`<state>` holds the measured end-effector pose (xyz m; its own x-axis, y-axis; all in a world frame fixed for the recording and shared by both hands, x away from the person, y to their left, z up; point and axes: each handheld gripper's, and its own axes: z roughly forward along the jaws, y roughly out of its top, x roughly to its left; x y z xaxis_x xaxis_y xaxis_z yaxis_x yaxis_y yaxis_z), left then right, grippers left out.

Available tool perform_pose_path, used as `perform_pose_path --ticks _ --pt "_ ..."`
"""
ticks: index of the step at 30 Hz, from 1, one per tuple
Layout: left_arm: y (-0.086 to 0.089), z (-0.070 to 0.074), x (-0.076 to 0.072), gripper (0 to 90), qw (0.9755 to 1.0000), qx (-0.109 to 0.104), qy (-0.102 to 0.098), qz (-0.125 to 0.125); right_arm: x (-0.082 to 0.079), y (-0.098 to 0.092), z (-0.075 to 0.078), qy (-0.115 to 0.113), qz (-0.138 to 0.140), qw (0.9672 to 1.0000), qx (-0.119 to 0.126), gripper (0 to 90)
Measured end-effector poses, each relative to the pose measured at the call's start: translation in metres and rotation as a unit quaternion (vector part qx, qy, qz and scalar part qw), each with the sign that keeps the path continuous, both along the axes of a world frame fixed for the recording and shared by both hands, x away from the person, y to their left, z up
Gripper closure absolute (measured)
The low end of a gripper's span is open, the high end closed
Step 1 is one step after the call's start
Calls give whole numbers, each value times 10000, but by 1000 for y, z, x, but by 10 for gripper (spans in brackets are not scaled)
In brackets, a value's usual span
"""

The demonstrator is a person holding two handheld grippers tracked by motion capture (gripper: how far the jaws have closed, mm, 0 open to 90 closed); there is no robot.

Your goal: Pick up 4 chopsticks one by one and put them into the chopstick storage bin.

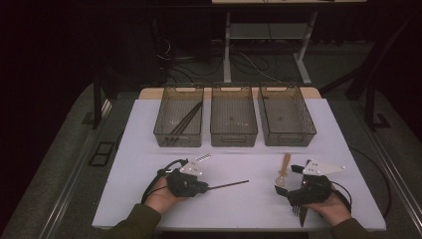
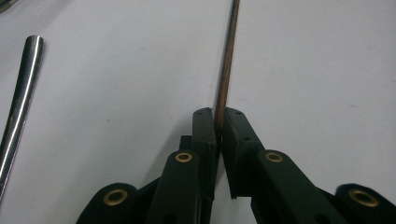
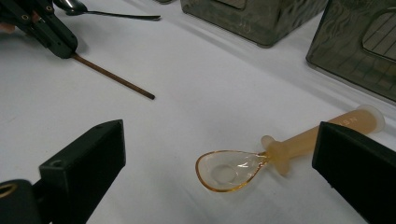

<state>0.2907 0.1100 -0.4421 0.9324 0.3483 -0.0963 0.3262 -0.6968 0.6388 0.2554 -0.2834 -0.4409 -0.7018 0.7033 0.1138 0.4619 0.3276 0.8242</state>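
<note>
The left gripper has its jaws pinched on one end of a thin, stiff, light chopstick that looks prone to pivot, while the right gripper hangs wide open over the spoon

Three translucent bins in a row at the white worktop's far edge; metal spoon lying flat.

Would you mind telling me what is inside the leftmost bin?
The leftmost bin holds a few dark chopsticks lying slanted on its ridged floor. Its near wall hides their lower ends, so the exact count is unclear.
</note>
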Motion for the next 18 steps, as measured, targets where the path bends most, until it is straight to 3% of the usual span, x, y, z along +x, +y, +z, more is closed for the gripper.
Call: perform_pose_path --ticks 9,18 --pt "-1 2 3 860 10000 85 29 8 0 0 0 3 4 10000 3 25" --pt "-1 3 2 860 9999 1 133 43 0 0 0 6 2 10000 -4 25"
